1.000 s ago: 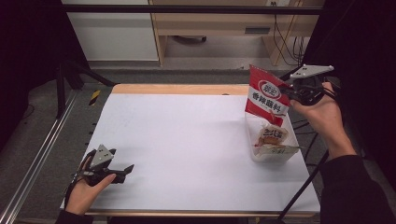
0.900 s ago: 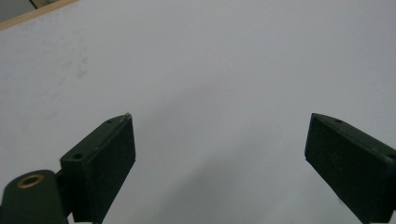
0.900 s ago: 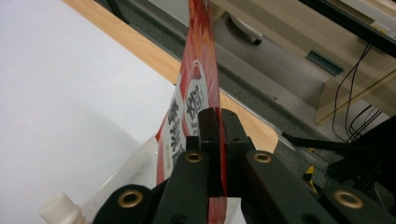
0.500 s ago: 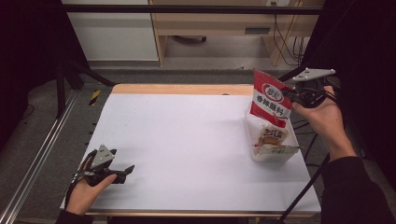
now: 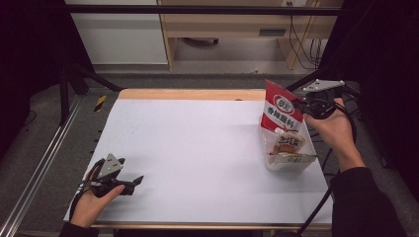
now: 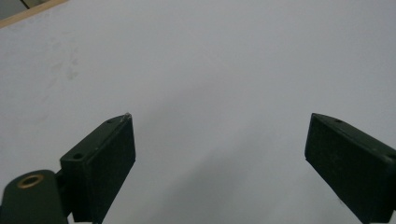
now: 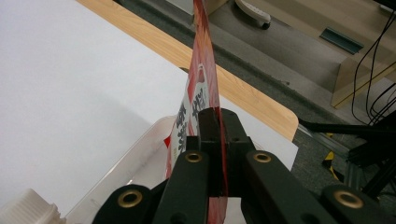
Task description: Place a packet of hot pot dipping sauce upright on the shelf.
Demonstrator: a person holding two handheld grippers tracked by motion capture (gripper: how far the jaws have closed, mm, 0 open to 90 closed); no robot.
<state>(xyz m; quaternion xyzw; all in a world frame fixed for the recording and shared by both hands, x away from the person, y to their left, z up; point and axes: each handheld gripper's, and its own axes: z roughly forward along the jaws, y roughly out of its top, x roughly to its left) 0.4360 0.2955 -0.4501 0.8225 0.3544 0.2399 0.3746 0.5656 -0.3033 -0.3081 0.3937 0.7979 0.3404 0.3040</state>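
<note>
White worktop [image 5: 197, 148] spreads before you. Nearest, your left claw [image 5: 132, 182] rests on its front-left corner, jaws wide apart and empty. Farther off at the right edge, your right claw [image 5: 302, 104] is clamped on the red sachet's [image 5: 282, 113] side edge, holding it upright with its lower end in the clear plastic tub [image 5: 291, 160].
</note>
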